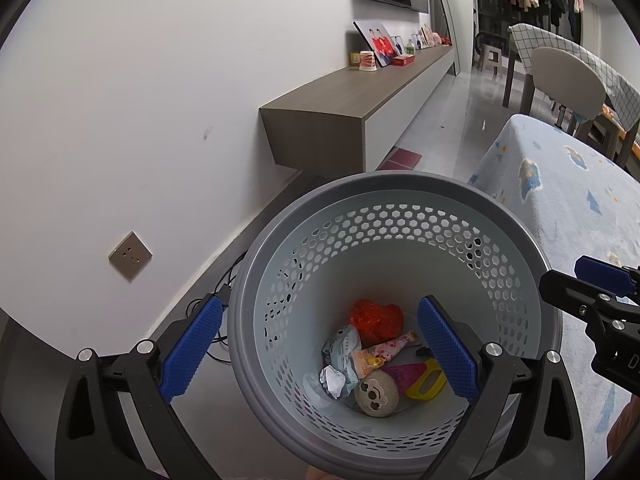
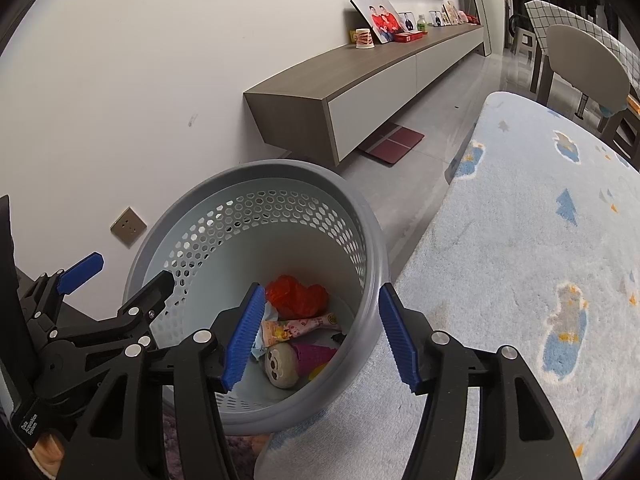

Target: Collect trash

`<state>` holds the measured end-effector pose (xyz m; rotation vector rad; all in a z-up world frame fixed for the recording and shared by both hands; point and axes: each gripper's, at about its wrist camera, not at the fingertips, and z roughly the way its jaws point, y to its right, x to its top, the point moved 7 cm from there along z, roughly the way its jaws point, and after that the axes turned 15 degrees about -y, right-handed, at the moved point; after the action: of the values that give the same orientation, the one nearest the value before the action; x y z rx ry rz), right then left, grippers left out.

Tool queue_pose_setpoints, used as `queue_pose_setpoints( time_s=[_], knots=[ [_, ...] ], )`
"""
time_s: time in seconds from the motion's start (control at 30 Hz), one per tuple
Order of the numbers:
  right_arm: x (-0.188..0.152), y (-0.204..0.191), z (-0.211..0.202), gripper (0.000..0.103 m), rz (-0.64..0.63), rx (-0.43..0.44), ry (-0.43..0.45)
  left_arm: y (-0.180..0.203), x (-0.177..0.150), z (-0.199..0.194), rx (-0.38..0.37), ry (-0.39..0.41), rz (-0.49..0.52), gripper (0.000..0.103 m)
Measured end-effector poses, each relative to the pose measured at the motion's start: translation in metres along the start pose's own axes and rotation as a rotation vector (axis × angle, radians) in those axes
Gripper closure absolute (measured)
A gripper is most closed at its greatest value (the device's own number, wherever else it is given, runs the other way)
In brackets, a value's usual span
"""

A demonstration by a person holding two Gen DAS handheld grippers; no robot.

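While both tilt down over the basket (image 1: pixel 248 280), left gripper (image 1: pixel 320 350) and right gripper (image 2: pixel 320 336) gape, grasping nothing.

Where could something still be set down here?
The rug lies bare right of the basket; the floor strip between rug and cabinet is open too. The basket's bottom is crowded with trash.

Long wall-mounted cabinet (image 2: pixel 360 80) carries a paper cup (image 2: pixel 364 38) and a framed photo (image 2: pixel 380 14). Wall socket (image 1: pixel 130 256) low on wall. Pale blue patterned rug (image 2: pixel 520 260) covers the floor; a flat red item, possibly a scale (image 2: pixel 394 142), lies beneath the cabinet.
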<state>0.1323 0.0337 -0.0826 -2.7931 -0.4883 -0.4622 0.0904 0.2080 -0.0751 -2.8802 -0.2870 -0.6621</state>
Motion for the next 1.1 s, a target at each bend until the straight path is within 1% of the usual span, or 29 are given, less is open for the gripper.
queue_pose_setpoints(
  time_s=[0.73,1.1],
  knots=[
    [0.0002,0.0003,-0.0010,0.045,-0.002,0.002,0.002,-0.0031,0.0002,-0.0007,0.006,0.002,-0.024,0.007],
    [-0.0002,-0.0001,-0.0019,0.045,-0.007,-0.003,0.002,-0.0018,-0.0002,-0.0027,0.009,0.009,-0.015,0.007]
  ],
)
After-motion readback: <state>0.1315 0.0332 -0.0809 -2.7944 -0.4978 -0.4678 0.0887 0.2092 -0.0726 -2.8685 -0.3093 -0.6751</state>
